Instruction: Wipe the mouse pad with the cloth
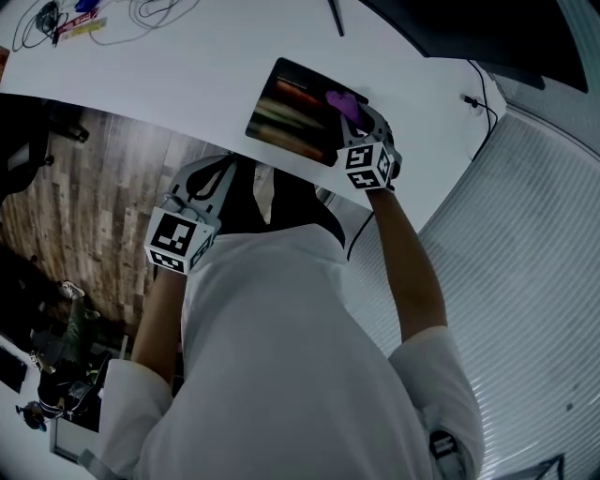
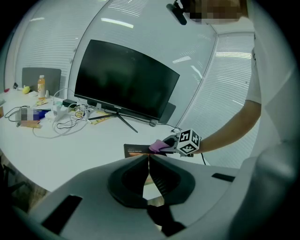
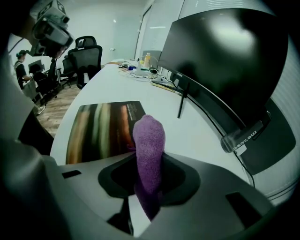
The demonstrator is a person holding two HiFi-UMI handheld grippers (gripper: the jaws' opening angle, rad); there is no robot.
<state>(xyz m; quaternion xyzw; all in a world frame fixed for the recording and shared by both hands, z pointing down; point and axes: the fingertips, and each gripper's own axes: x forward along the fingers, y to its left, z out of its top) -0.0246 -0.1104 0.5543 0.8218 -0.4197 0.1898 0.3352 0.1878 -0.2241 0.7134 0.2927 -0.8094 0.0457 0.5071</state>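
Note:
A dark mouse pad (image 1: pixel 295 111) with coloured streaks lies near the front edge of the white desk (image 1: pixel 187 75). My right gripper (image 1: pixel 352 117) is shut on a purple cloth (image 1: pixel 341 101) and holds it over the pad's right end. In the right gripper view the cloth (image 3: pixel 149 145) sticks up between the jaws, with the pad (image 3: pixel 101 129) just beyond. My left gripper (image 1: pixel 217 178) hangs off the desk's front edge, close to my body, its jaws shut on nothing (image 2: pixel 147 161). From the left gripper view the pad (image 2: pixel 138 150) and the right gripper's marker cube (image 2: pixel 188 142) show ahead.
A large dark monitor (image 2: pixel 124 82) on a stand (image 2: pixel 126 122) sits behind the pad. Cables (image 1: pixel 150 14) and small items lie at the desk's far left, with a bottle (image 2: pixel 41 86). A cable (image 1: pixel 480 103) runs at the right. Office chairs (image 3: pixel 89 58) stand over wooden floor (image 1: pixel 84 187).

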